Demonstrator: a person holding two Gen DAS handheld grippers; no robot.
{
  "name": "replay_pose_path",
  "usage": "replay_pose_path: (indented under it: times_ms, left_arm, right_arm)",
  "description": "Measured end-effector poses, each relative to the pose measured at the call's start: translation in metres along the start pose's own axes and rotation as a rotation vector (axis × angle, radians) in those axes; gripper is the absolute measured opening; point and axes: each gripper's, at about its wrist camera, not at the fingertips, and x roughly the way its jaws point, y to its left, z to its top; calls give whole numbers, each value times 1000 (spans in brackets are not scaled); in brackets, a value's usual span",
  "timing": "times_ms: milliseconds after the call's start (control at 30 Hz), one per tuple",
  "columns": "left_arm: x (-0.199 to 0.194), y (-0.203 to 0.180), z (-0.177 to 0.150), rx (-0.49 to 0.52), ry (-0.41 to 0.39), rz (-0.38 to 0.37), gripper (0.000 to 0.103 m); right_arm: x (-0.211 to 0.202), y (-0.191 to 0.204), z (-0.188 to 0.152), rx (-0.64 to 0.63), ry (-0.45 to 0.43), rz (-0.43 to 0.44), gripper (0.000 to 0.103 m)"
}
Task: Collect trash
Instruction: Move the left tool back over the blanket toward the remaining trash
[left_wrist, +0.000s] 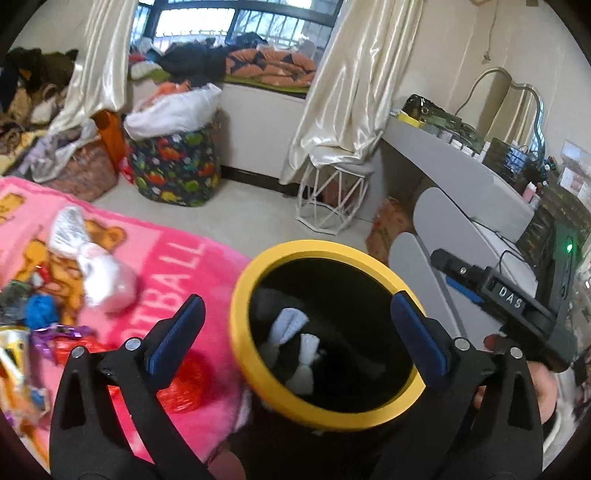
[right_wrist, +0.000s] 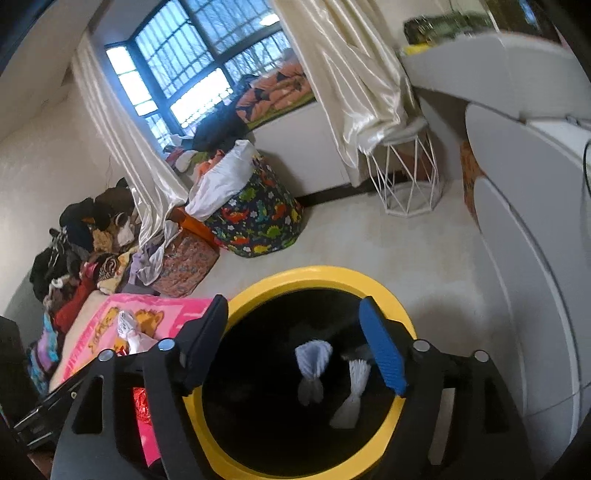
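A round bin with a yellow rim (left_wrist: 266, 380) and a black inside stands on the floor beside the bed; it also shows in the right wrist view (right_wrist: 325, 275). Two twisted white wrappers (left_wrist: 288, 325) lie inside it, also seen in the right wrist view (right_wrist: 312, 369). My left gripper (left_wrist: 295, 339) is open and empty above the bin. My right gripper (right_wrist: 299, 347) is open and empty above the bin; it shows in the left wrist view (left_wrist: 480, 280). On the pink blanket (left_wrist: 166, 258) lie a crumpled white wrapper (left_wrist: 92, 266), red foil (left_wrist: 184, 384), purple ribbon (left_wrist: 55, 336) and a blue scrap (left_wrist: 40, 310).
A dinosaur-print laundry bag (left_wrist: 173, 166) and a white wire stool (left_wrist: 332, 199) stand on the floor by the window. A grey dressing table (left_wrist: 461, 177) with clutter is to the right. Piles of clothes (right_wrist: 81, 251) lie at the left.
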Motion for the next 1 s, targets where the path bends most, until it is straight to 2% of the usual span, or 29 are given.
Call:
replay_pose_path:
  times_ms: [300,533,1000]
  left_arm:
    - [-37,20,-7,3,-86,81,92]
    - [-58,34,-14,11,-119,123,92]
    - [-91,76,-23,-54,-162,187,92]
  right_arm:
    - [-8,46,-9,-114,-20,43,79]
    - [-12,78,-17,-184,-15,80,83]
    - [-15,127,-38,-275,12,168,89]
